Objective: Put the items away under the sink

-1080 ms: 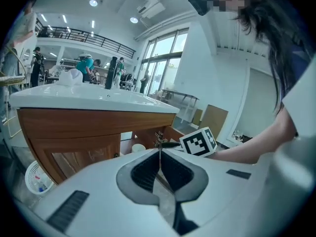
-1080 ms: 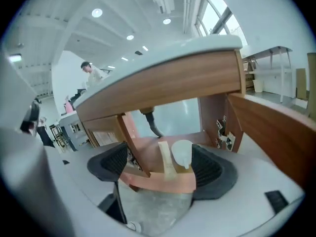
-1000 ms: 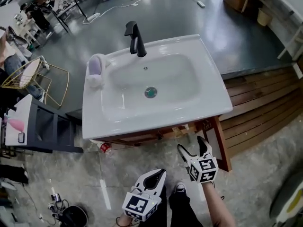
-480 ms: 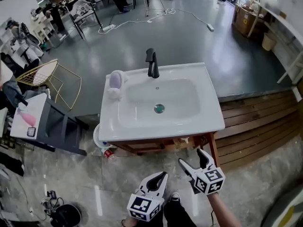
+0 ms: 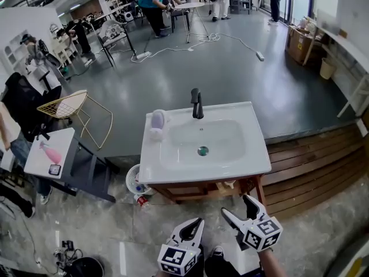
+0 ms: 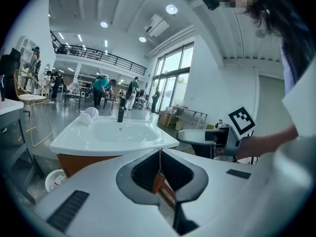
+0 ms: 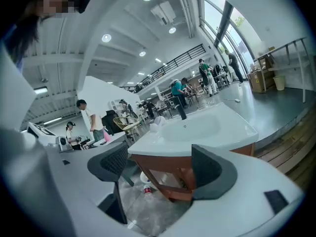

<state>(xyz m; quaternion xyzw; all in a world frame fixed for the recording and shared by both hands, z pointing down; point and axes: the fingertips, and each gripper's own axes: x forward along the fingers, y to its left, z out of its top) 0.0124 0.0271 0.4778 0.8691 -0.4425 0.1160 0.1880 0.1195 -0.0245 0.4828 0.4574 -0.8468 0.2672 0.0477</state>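
The white sink (image 5: 202,143) with a black faucet (image 5: 197,103) stands on a wooden cabinet (image 5: 202,190). A pale lilac and white item (image 5: 157,122) sits on the sink's left rim. On the floor at the cabinet's left foot lie a red-capped bottle (image 5: 140,200) and a round white basket (image 5: 135,181). My left gripper (image 5: 192,228) hangs low in front of the cabinet, shut, with nothing in it. My right gripper (image 5: 241,208) is beside it, open and empty. The sink (image 6: 113,132) also shows beyond the left gripper (image 6: 160,154). The right gripper (image 7: 163,169) frames the bottle (image 7: 146,190).
A grey side table (image 5: 40,166) holding a pink object stands to the left, with a gold wire chair (image 5: 75,105) behind it. A raised wooden deck (image 5: 311,154) runs along the right. Several people and cables are far back.
The head view has pulled back and risen: the sink now looks smaller and farther off. Both grippers stay low in view, the left shut and the right open.
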